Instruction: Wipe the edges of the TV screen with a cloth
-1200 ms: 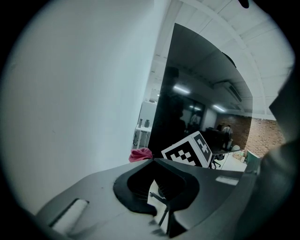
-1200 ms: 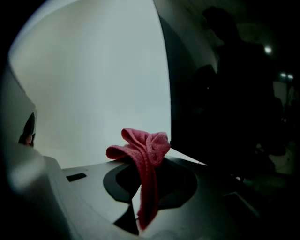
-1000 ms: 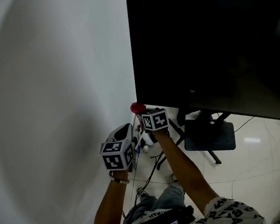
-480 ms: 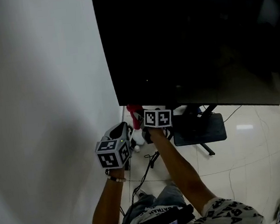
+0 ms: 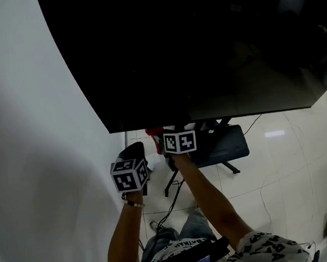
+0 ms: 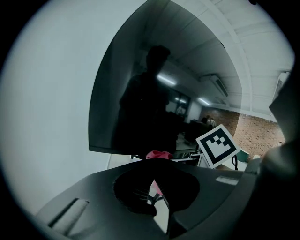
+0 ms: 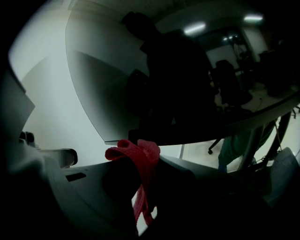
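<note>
Right gripper: its jaws are pinched tight on the red cloth. A bunch of fabric stands proud of the tips, I'd guess so that cloth rather than plastic meets the TV.

Cloth position: it is raised right under the bottom edge of the TV screen, near the left corner. From here I cannot tell whether it actually touches the edge.

Why there: the bottom edge looks like the stretch being worked, and starting by the left corner leaves the whole run to the right open.

Left gripper: its jaws are closed together with nothing between them. It hangs lower, to the left of and nearer than the right one, and apart from the screen. It looks to me parked out of the way.

TV: it is dark and set close beside the white wall on the left. Its stand is on the floor beneath.

Count: one TV, one cloth, two grippers and one stand.
</note>
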The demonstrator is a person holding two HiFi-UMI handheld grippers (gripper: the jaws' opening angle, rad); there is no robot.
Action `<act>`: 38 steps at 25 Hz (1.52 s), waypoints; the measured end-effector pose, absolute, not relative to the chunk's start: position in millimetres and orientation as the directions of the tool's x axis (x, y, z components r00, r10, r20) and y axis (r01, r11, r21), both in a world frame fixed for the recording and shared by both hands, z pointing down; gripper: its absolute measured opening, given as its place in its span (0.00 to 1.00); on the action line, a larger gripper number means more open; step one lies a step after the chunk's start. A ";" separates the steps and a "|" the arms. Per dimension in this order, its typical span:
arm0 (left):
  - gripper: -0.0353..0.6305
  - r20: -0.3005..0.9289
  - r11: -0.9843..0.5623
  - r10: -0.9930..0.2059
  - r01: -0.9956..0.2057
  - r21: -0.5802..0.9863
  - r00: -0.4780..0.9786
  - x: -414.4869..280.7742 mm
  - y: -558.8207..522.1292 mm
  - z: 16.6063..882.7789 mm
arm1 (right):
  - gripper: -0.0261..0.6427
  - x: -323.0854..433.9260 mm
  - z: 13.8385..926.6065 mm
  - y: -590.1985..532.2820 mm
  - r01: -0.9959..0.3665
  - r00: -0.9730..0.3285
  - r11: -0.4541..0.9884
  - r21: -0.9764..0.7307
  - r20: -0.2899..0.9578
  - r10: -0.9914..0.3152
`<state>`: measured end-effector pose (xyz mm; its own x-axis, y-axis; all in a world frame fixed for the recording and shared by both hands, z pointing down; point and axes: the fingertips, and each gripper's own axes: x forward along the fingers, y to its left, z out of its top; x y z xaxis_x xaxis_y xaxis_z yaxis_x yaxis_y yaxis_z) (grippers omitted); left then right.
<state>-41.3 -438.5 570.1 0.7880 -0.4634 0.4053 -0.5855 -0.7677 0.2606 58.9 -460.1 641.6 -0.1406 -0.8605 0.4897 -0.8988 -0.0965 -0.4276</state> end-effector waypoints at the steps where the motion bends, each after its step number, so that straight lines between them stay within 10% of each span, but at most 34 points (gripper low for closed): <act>1: 0.04 0.410 -0.770 -0.456 -0.582 0.263 0.790 -33.1 -436.7 573.1 | 0.16 69.0 642.5 -454.5 -0.897 -0.129 -0.110 -0.429 0.490 -0.862; 38: 0.04 0.363 -0.760 -0.479 -0.585 0.284 0.799 203.8 -245.0 571.4 | 0.15 379.1 623.5 -233.5 -0.807 -0.072 -0.230 -0.544 0.478 -0.875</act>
